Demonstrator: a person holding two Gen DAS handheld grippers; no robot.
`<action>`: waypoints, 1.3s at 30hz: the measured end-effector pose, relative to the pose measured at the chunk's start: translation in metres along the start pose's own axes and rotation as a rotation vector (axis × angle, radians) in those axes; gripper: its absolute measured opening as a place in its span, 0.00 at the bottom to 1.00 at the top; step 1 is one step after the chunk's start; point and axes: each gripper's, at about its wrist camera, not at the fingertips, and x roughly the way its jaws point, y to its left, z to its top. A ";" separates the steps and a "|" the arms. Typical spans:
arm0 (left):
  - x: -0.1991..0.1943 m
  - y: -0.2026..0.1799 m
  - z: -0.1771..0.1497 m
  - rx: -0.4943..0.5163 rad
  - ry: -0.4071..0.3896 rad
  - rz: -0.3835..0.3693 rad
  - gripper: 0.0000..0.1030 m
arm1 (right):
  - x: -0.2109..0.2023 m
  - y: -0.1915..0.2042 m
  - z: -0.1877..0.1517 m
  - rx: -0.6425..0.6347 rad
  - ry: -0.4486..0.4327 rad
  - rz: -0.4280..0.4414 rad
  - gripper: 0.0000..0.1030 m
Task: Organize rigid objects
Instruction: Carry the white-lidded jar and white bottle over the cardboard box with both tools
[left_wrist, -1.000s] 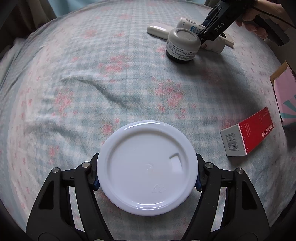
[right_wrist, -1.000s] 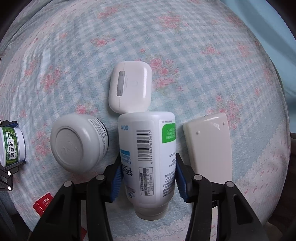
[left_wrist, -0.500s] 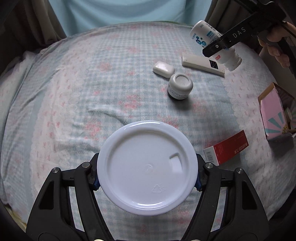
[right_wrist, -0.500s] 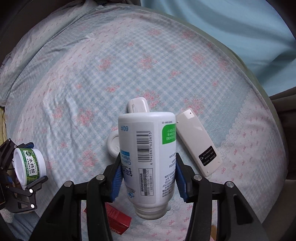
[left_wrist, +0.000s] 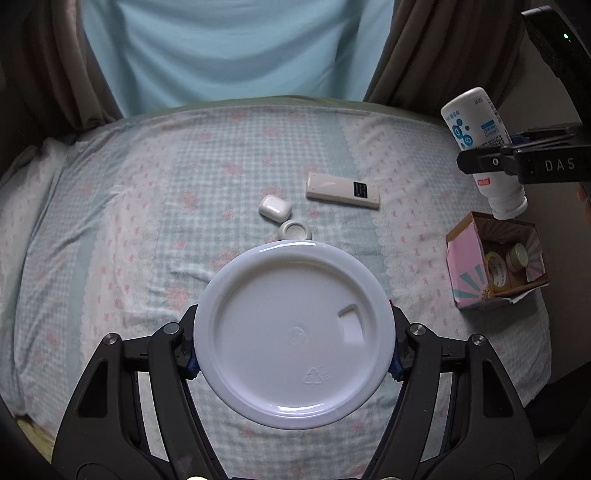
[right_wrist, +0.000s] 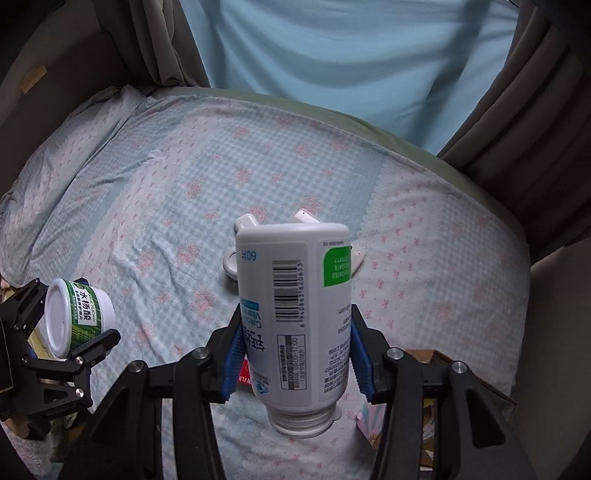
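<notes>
The left gripper (left_wrist: 293, 347) clamps a white-lidded jar (left_wrist: 294, 334), the right gripper (right_wrist: 295, 354) an inverted supplement bottle (right_wrist: 293, 310) above the open box (left_wrist: 495, 258). On the bedsheet (left_wrist: 147, 221) lie one remote (left_wrist: 342, 191), one earbud case (left_wrist: 274, 208) and one small jar (left_wrist: 294, 230).

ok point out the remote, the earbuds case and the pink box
remote (left_wrist: 342, 191), left wrist view, middle of its pale body
earbuds case (left_wrist: 274, 208), left wrist view, its lid
pink box (left_wrist: 464, 264), left wrist view, its pink side wall

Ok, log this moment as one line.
left gripper: shut on jar | right gripper: shut on bottle, above box | remote on bed
</notes>
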 end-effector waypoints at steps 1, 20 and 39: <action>-0.009 -0.009 0.002 -0.001 -0.010 0.007 0.66 | -0.012 -0.007 -0.008 0.019 -0.015 0.016 0.45; -0.056 -0.247 0.032 0.093 -0.092 -0.051 0.66 | -0.123 -0.195 -0.161 0.256 -0.139 0.033 0.45; 0.082 -0.415 0.053 0.257 0.094 -0.151 0.66 | -0.053 -0.334 -0.254 0.436 -0.011 0.014 0.45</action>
